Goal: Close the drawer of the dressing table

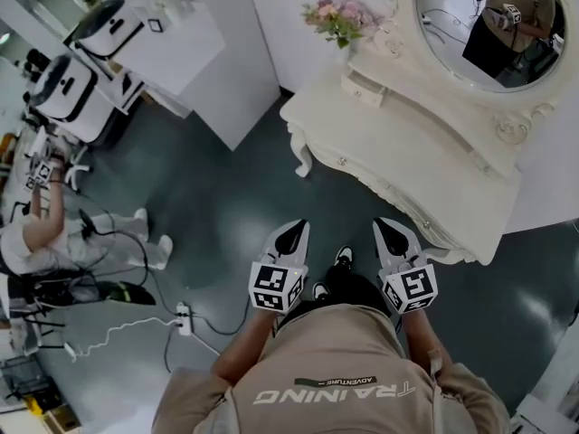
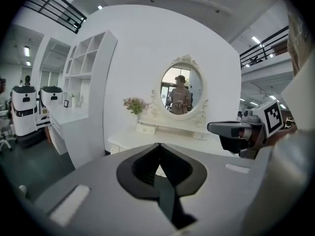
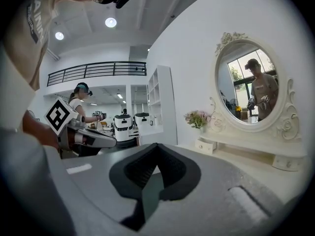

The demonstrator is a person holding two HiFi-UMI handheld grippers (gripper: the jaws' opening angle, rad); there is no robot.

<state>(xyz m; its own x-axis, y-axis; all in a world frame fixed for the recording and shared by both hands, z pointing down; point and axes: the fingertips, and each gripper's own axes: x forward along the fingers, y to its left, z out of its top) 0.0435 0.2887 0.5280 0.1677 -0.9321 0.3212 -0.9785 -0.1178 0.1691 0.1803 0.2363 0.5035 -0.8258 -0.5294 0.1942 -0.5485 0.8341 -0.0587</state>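
The cream dressing table point(image 1: 425, 165) stands ahead and to the right, with an oval mirror point(image 1: 488, 25) and a bunch of flowers point(image 1: 337, 18) on it. A small drawer point(image 1: 365, 87) under the mirror's left end sticks out a little; it also shows as the drawer point(image 2: 146, 128) and the drawer point(image 3: 205, 145) in the two gripper views. My left gripper point(image 1: 291, 235) and right gripper point(image 1: 391, 233) hang side by side at waist height, short of the table, both shut on nothing. The jaw tips meet in each gripper view, at the left gripper point(image 2: 158, 144) and the right gripper point(image 3: 156, 144).
A white shelf unit point(image 1: 181, 34) stands left of the table. Two white robots point(image 1: 68, 89) and a crouching person point(image 1: 45, 233) are at the far left. Cables and a power strip point(image 1: 184, 317) lie on the dark floor. My shoes point(image 1: 342, 259) are near the table's front.
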